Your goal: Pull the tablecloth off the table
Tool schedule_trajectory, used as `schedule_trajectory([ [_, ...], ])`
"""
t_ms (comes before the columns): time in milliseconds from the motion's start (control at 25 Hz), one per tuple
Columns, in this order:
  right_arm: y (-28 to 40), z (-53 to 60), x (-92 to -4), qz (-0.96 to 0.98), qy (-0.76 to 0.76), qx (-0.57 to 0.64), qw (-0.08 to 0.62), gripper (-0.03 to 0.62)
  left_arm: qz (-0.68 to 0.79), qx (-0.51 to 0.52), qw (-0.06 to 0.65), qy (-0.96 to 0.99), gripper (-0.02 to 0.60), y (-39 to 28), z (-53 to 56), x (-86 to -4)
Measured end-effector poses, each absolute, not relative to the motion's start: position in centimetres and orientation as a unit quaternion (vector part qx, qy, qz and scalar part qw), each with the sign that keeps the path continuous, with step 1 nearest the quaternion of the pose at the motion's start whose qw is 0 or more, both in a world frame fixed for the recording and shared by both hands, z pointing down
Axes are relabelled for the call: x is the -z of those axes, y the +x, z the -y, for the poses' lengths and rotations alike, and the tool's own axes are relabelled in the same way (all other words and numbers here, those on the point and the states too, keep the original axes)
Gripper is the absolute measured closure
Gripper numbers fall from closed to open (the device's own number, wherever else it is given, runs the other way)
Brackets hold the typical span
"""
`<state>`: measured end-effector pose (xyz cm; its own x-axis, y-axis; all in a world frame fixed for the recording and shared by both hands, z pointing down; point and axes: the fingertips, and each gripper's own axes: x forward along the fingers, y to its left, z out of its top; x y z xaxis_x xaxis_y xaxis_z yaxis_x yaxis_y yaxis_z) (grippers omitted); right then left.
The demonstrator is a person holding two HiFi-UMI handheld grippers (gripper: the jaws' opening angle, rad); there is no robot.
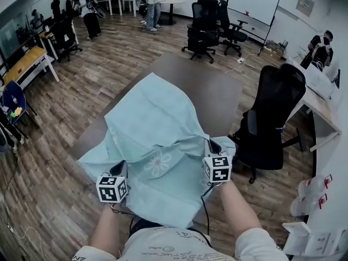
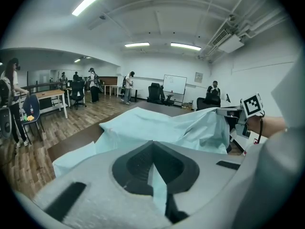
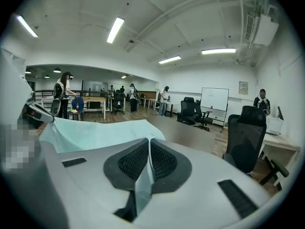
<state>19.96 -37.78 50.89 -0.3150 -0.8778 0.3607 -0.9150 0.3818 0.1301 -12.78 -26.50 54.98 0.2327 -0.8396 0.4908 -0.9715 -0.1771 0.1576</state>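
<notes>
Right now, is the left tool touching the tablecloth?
Touching. The left gripper view shows the left tool pinched shut on a fold of the tablecloth.

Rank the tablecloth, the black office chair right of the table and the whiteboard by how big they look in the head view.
1. tablecloth, clearly largest
2. black office chair
3. whiteboard, smallest here; it stands far back, so its true size against the chair is unsure
</notes>
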Motion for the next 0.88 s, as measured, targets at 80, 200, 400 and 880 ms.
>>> schedule_trajectory([
  [80, 19.3, 36.5, -49.5, 0.817, 0.548, -0.039, 0.175, 0.577, 0.595, -0.136, 0.204, 0.766, 0.575, -10.6, 26.2, -53.4],
  [200, 18.5, 34.1, -47.9, 0.826, 0.541, -0.033, 0.155, 0.577, 0.586, -0.117, 0.179, 0.781, 0.575, -7.5, 25.7, -51.2],
  [400, 17.9, 32.1, -46.2, 0.834, 0.534, -0.025, 0.135, 0.577, 0.58, -0.098, 0.149, 0.795, 0.575, -4.3, 25.6, -48.8],
  [880, 18.1, 31.4, -45.7, 0.834, 0.536, -0.026, 0.128, 0.577, 0.599, -0.085, 0.142, 0.783, 0.574, -4.8, 24.7, -48.1],
])
